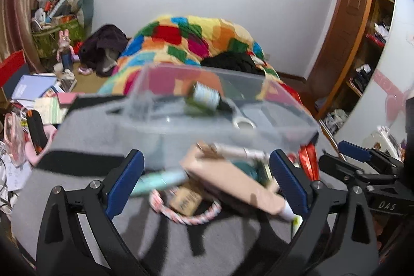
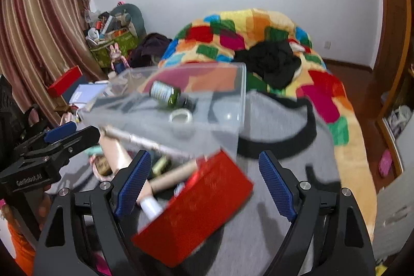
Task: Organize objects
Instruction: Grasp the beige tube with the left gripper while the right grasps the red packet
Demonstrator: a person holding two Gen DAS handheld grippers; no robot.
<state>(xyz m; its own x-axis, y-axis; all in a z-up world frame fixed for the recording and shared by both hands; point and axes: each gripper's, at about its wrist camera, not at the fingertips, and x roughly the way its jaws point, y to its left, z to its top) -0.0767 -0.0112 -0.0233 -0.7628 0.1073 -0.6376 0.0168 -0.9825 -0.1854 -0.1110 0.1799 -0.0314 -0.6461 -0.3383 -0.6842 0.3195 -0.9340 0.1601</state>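
Sorting is midway: both claws, left (image 1: 207,183) and right (image 2: 204,185), gape empty, so next grab the red box (image 2: 196,206) (at six o'clock below the bin (image 2: 181,105)).

Bin (image 1: 258,131): I see clear plastic, see-through.
Bottle (image 2: 165,94) in my bin: green, pale label.
Tape roll (image 2: 180,117): whitish.
Box (image 2: 196,206): red.
Rope ring (image 1: 181,214): pink and white, twisted.
Blanket under my grippers (image 1: 77,159): grey with a black band.
Quilt (image 1: 196,38): patchwork of red, green, orange, yellow, blue.
Curtain (image 2: 44,25): I read pink and cream stripes.
My gripper pads (image 1: 124,180): blue on black.
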